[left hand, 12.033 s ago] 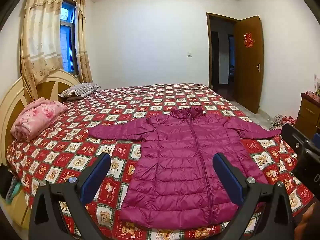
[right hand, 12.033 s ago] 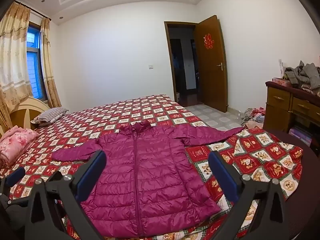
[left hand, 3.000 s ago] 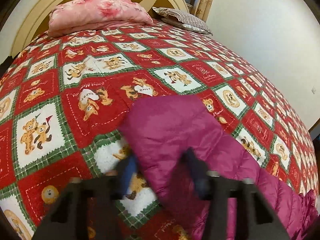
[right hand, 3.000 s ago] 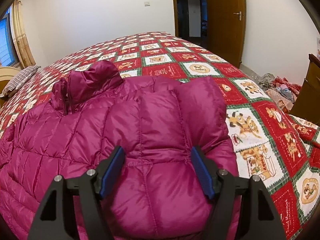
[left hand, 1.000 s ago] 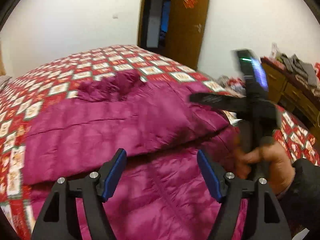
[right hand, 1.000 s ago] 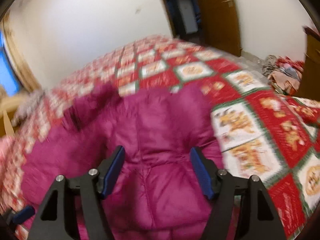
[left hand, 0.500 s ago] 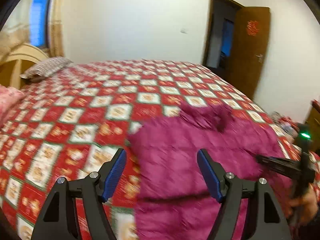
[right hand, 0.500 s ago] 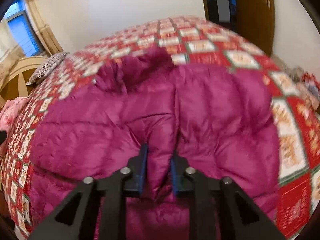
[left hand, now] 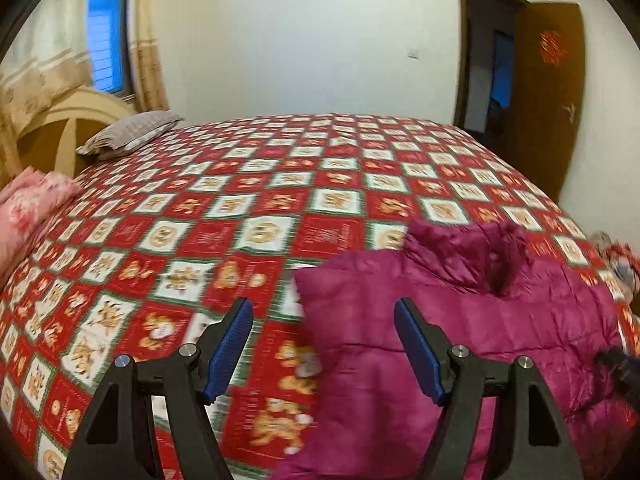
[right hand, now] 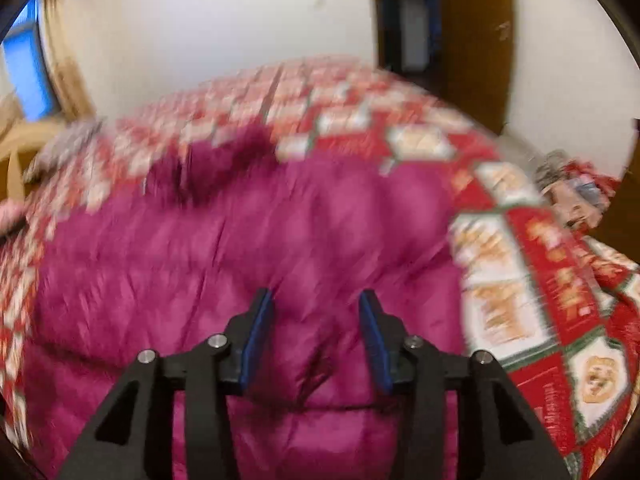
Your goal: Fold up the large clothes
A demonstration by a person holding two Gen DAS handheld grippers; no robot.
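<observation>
A magenta puffer jacket (left hand: 460, 320) lies on the bed's red checked quilt (left hand: 248, 200), sleeves folded in over its body and collar (left hand: 468, 248) pointing to the far side. My left gripper (left hand: 322, 320) hovers open over the jacket's left edge, with quilt under its left finger and jacket under its right; it holds nothing. In the blurred right wrist view, my right gripper (right hand: 316, 304) sits low over the middle of the jacket (right hand: 240, 248). Its jaws are opening, and the puffy fabric lies loose between the pads, not pinched.
A striped pillow (left hand: 128, 136) and a folded pink blanket (left hand: 28, 204) lie by the headboard (left hand: 60, 124) at the left. A brown door (left hand: 548, 92) stands open at the right. Loose clothes (right hand: 572, 192) lie on the floor past the bed's right edge.
The left gripper swung left, from above the jacket to its left edge, still open. The right gripper pinched a fold of the jacket half a second ago and has now let it go.
</observation>
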